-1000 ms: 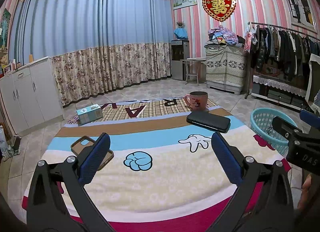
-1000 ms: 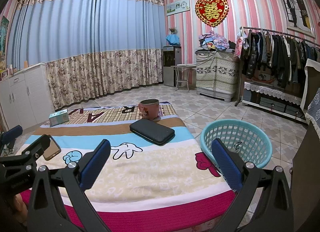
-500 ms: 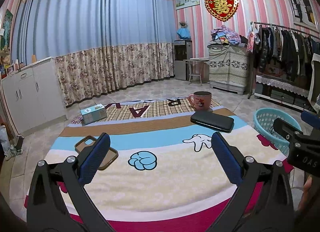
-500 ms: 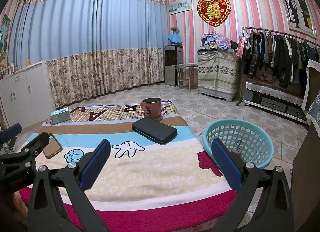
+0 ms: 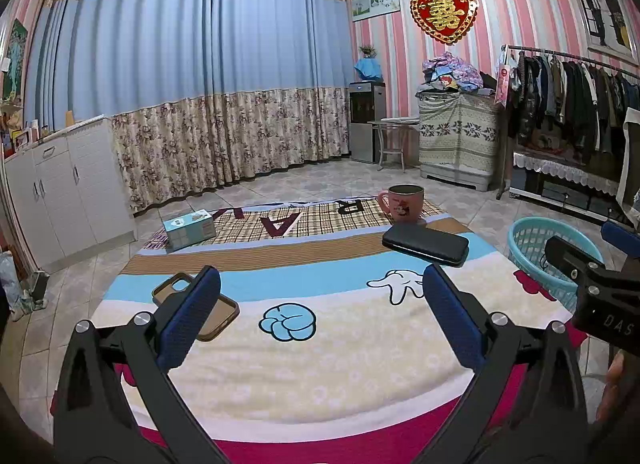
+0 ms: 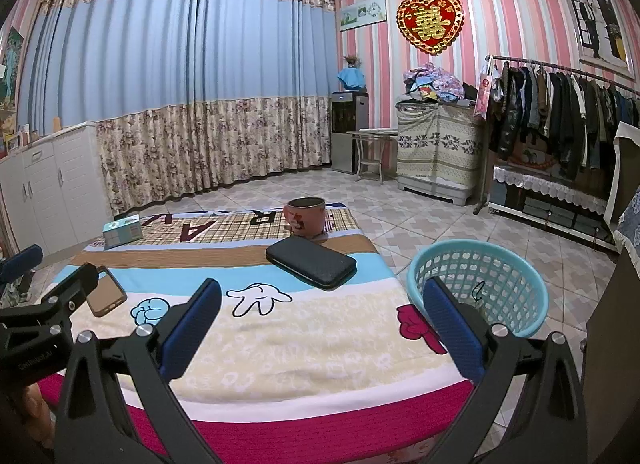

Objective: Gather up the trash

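Both the left gripper [image 5: 316,304] and the right gripper [image 6: 318,306] are held wide open and empty above the blanket [image 5: 340,364]. 4 items lie on it: a tissue box [image 5: 189,228], a phone case [image 5: 198,306], a black wallet [image 5: 426,243] and a pink mug [image 5: 404,203], with the blue basket [image 6: 480,288] just beside on the floor. The box is judged light and crushable, best taken across its narrow sides; the case is thin and flat, so its raised edge would be pinched.

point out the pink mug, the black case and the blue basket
pink mug [image 5: 404,205], left wrist view, on its front wall
black case [image 6: 311,262], right wrist view, on its top face
blue basket [image 6: 496,284], right wrist view, on its inner mesh wall
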Demonstrator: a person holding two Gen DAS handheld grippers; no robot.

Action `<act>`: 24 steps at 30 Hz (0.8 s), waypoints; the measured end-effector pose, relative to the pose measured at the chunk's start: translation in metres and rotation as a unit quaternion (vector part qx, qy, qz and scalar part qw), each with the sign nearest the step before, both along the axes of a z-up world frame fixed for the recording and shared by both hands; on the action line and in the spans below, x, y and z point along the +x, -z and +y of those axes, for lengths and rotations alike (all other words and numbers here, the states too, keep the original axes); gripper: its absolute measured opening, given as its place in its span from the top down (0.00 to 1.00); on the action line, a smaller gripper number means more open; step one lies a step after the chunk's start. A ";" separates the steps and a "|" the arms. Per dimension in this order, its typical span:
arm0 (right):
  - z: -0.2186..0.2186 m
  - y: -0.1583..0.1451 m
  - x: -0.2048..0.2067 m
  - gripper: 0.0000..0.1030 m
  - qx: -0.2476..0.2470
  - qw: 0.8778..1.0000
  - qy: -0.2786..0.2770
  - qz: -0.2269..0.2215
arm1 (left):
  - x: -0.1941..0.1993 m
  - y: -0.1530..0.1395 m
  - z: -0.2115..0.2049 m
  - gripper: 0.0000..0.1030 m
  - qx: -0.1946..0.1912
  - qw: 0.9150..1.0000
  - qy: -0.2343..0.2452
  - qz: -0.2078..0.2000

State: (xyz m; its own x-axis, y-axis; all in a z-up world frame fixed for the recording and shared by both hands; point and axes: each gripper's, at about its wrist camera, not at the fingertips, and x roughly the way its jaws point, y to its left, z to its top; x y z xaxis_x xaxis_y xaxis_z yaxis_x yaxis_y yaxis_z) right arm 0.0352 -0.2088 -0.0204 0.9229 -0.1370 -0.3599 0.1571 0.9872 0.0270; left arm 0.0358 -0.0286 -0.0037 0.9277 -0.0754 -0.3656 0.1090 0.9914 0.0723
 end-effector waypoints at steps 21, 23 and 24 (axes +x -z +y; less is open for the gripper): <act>0.002 -0.002 0.000 0.04 -0.001 1.000 -0.004 -0.001 | -0.002 -0.003 0.001 0.05 -0.005 1.000 0.001 0.002; 0.002 -0.001 0.000 0.04 -0.001 1.000 -0.003 -0.001 | -0.003 -0.004 0.001 0.05 -0.004 1.000 0.001 0.002; 0.002 -0.001 0.000 0.04 -0.001 1.000 -0.003 -0.001 | -0.003 -0.004 0.001 0.05 -0.004 1.000 0.000 0.001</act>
